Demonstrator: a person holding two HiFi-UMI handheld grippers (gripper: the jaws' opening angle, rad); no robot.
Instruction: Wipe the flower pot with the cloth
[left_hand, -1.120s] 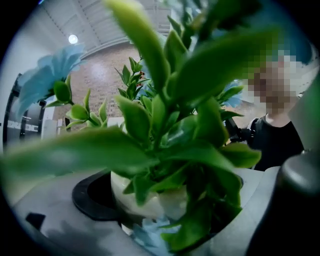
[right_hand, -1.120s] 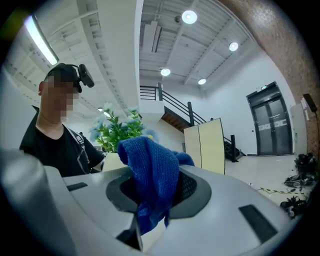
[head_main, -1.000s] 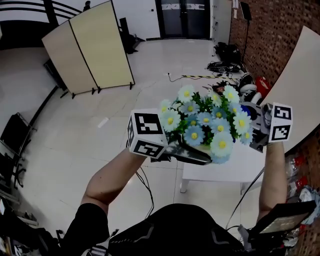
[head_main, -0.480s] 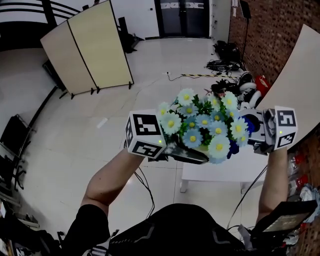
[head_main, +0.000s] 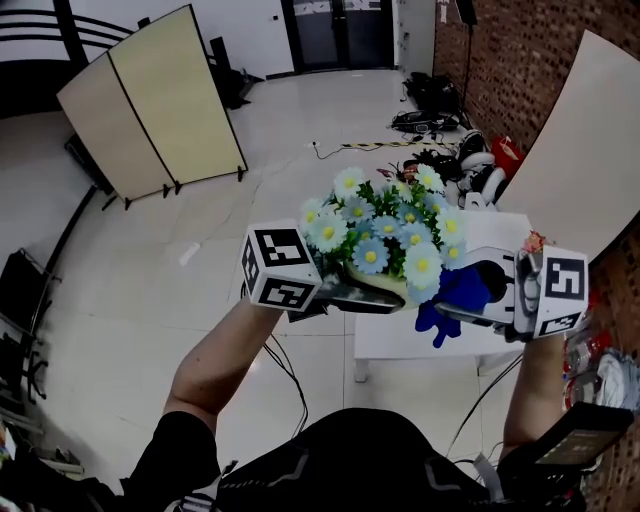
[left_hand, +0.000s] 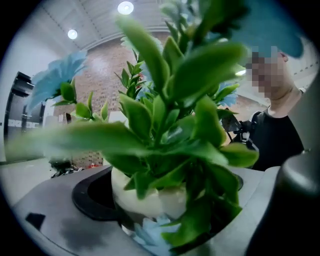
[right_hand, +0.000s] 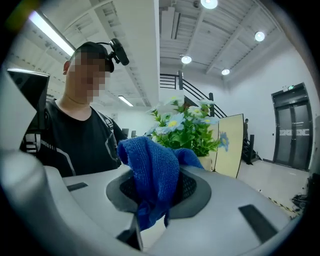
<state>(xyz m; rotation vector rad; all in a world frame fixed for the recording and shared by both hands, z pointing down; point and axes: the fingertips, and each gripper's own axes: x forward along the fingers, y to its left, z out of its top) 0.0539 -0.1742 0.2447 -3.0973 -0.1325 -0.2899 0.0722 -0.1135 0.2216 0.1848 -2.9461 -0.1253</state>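
A cream flower pot (left_hand: 150, 197) with green leaves and pale blue daisies (head_main: 385, 225) is held up in the air, my left gripper (head_main: 350, 293) shut on its rim. In the left gripper view the pot fills the space between the jaws. My right gripper (head_main: 470, 300) is shut on a blue cloth (head_main: 455, 295), which hangs just right of and slightly below the pot (head_main: 385, 290). In the right gripper view the cloth (right_hand: 150, 175) drapes over the jaws, with the flowers (right_hand: 182, 125) a short way beyond. I cannot tell whether cloth and pot touch.
A small white table (head_main: 500, 340) stands below the pot, beside a brick wall (head_main: 520, 60). A leaning beige board (head_main: 565, 150) is at the right and a folding screen (head_main: 150, 105) at the far left. Cables and gear (head_main: 440, 130) lie on the floor.
The right gripper has come down and toward me, and the blue cloth now shows beside the pot. The pot and left gripper shifted slightly left.
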